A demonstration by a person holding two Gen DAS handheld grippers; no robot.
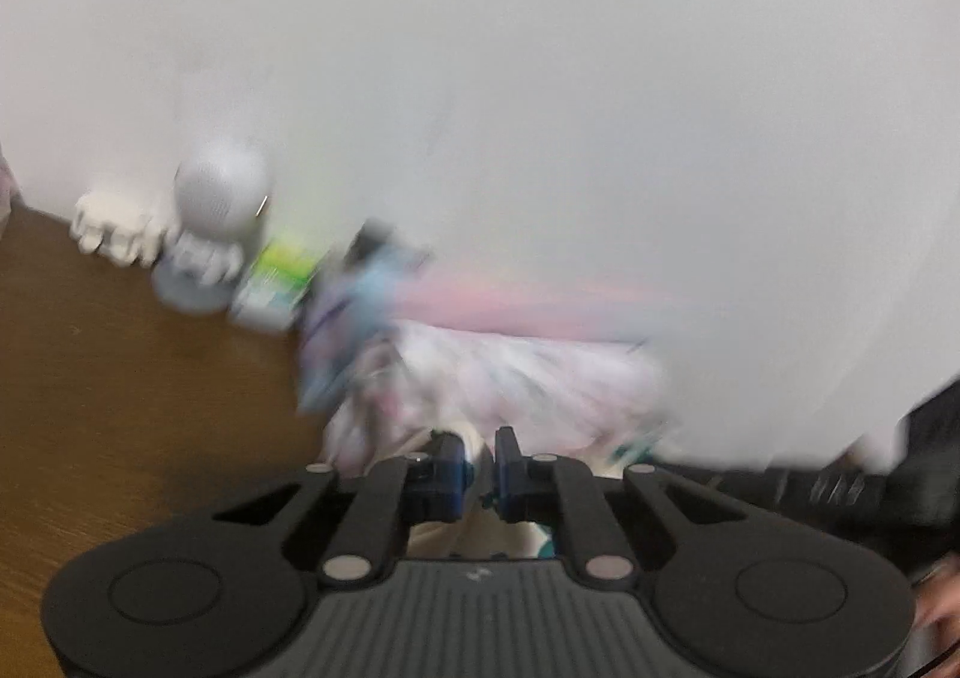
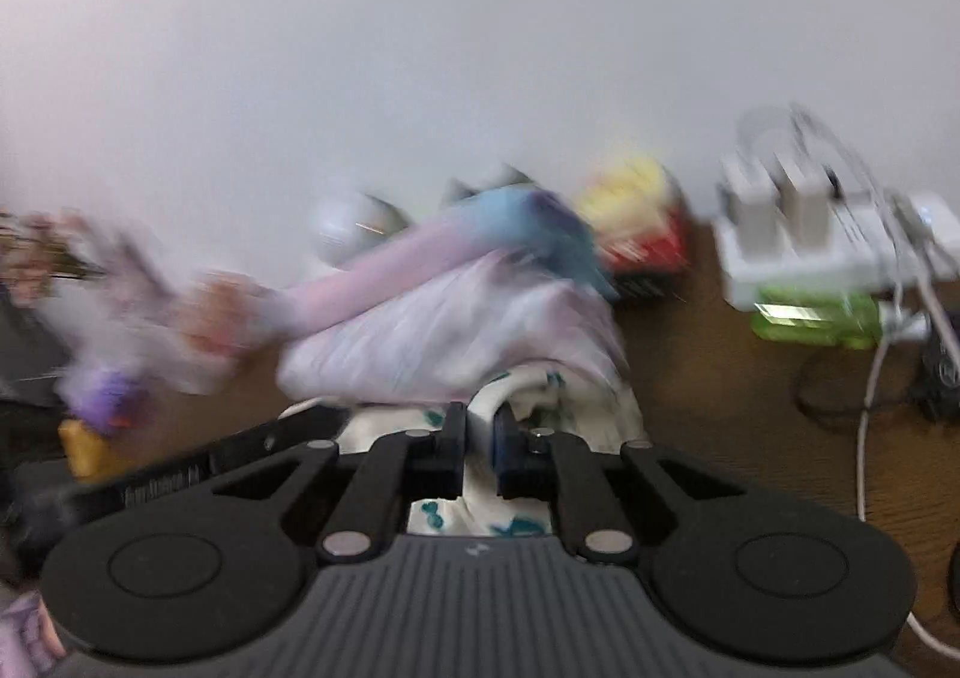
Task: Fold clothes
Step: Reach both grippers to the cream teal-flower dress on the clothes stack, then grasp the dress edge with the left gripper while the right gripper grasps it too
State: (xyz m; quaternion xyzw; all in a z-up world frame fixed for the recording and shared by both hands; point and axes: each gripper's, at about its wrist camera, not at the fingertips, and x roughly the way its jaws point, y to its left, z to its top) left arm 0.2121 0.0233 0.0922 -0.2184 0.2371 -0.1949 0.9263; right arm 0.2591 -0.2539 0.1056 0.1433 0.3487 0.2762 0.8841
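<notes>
The left gripper (image 1: 480, 453) was clenched on a fold of the white printed cloth (image 1: 480, 378), which rose between its jaws; just ahead of it the pale pink garment (image 1: 528, 366) lay bunched on the brown table (image 1: 120, 378), and ahead to its left stood a white round figure (image 1: 219, 198) and a green box (image 1: 279, 276). The right gripper (image 2: 479, 429) likewise pinched the white cloth (image 2: 528, 384) with teal marks; a white charger block (image 2: 798, 246) sat ahead to its right; everything was blurred.
</notes>
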